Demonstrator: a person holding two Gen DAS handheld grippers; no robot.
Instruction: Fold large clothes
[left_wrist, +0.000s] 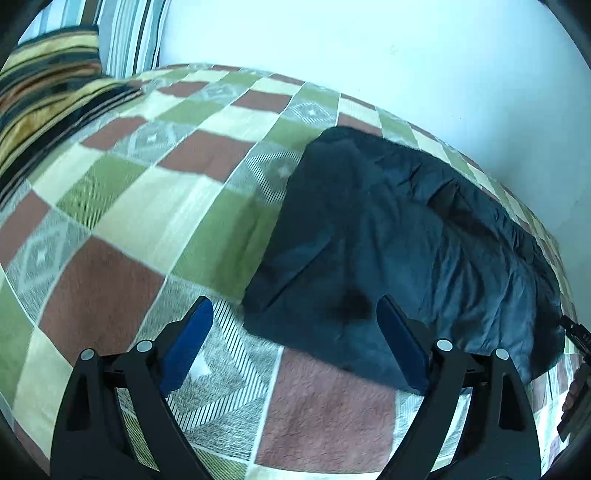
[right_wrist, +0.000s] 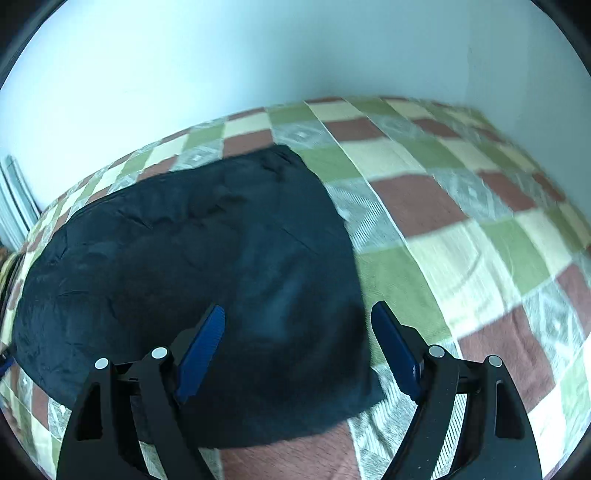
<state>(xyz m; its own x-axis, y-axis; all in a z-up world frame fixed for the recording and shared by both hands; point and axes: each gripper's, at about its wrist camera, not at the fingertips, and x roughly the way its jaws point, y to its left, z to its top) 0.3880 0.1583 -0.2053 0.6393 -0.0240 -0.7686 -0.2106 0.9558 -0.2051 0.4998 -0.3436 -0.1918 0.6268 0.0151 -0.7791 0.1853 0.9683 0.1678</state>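
Observation:
A dark navy garment (left_wrist: 399, 236) lies folded and flat on the checked bedspread (left_wrist: 155, 206). In the left wrist view it fills the right half, and my left gripper (left_wrist: 295, 314) hovers open above its near left corner, with nothing between the blue pads (left_wrist: 192, 332). In the right wrist view the same garment (right_wrist: 192, 258) spreads over the left and middle. My right gripper (right_wrist: 297, 317) stands open over the garment's near right corner, pads apart and clear of the cloth.
The bedspread (right_wrist: 461, 221) of green, cream, brick-red and grey squares runs to a pale wall (left_wrist: 369, 44). A striped yellow and black blanket (left_wrist: 44, 92) lies at the far left, with a striped curtain (left_wrist: 129, 33) behind it. The other gripper's tip (left_wrist: 576, 332) shows at the right edge.

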